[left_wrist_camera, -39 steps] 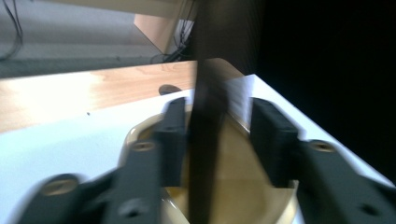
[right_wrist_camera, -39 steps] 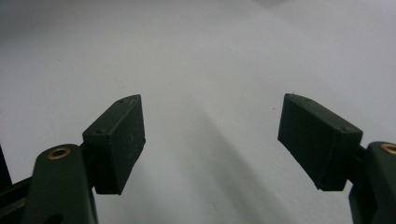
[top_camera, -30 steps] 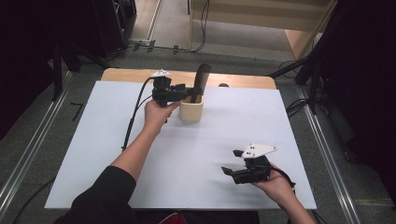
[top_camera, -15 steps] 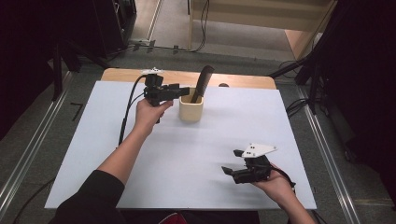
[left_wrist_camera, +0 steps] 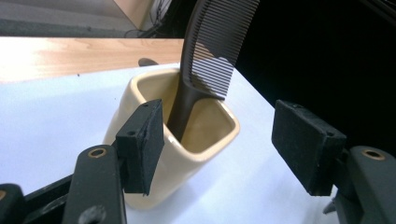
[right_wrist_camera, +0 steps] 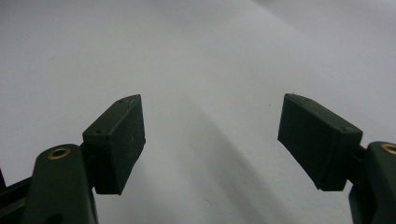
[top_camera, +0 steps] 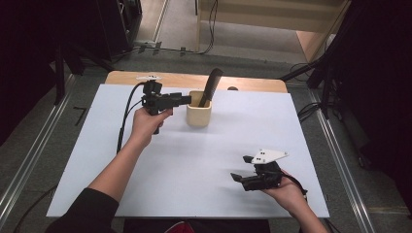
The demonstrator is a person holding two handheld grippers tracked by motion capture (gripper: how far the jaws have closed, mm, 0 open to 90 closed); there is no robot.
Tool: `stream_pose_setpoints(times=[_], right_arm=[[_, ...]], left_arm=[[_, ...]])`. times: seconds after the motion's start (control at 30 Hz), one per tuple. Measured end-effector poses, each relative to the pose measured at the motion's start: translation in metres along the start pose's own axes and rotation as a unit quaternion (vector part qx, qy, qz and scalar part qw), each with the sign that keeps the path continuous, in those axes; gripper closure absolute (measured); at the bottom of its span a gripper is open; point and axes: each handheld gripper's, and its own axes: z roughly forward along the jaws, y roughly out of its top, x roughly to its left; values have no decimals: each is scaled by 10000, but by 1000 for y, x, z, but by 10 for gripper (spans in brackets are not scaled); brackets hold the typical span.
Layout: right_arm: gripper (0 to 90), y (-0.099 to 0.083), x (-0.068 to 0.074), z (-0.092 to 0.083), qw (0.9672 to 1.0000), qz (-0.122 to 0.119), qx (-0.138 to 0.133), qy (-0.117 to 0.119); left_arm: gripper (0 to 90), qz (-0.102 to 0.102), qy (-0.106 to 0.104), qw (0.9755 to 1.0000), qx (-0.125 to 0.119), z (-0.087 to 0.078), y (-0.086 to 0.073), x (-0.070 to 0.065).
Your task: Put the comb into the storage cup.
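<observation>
Two grippers are in my hands at this moment, and both stand open with nothing between their pads. From the high view I see my left gripper held off the surface near the far edge of the white tabletop, left of its middle, its black jaws pointing level toward the cream ceramic cup with rounded square walls that stands just beside them. In the left gripper view the cup sits ahead of the jaws, nearer the left pad, which overlaps its near wall in the picture; I cannot tell whether that pad touches it. The jaws have just been opening a little, and no thing sits between them. A black plastic comb stands in the cup, handle down, leaning so that its toothed end rises above the rim toward the far edge; in the left gripper view its fine teeth face right and its handle drops into the cup's hollow. My right gripper rests low near the near right corner of the tabletop, well apart from the cup, with a grey three-cornered plate on top. In the right gripper view its two pads spread wide over bare white surface.
</observation>
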Motion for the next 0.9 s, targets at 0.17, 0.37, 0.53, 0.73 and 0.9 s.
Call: stream_pose_setpoints(times=[0.17,0.37,0.53,0.73,0.9], right_arm=[[212,0,0,-1,10000,4,-6,-23],[212,0,0,0,10000,13,-13,-35],[212,0,0,-1,10000,15,-14,-37],[212,0,0,0,10000,28,-11,-27],[212,-1,-1,-1,10000,46,0,-18]], left_arm=[[358,-46,-78,9999,47,-6,-4,-1],[357,-10,-94,9999,126,-12,-10,-2],[357,-52,7,9999,159,-16,-17,-4],[341,-115,-38,9992,386,-17,-24,-7],[340,-97,-47,9989,446,-20,-30,-9]])
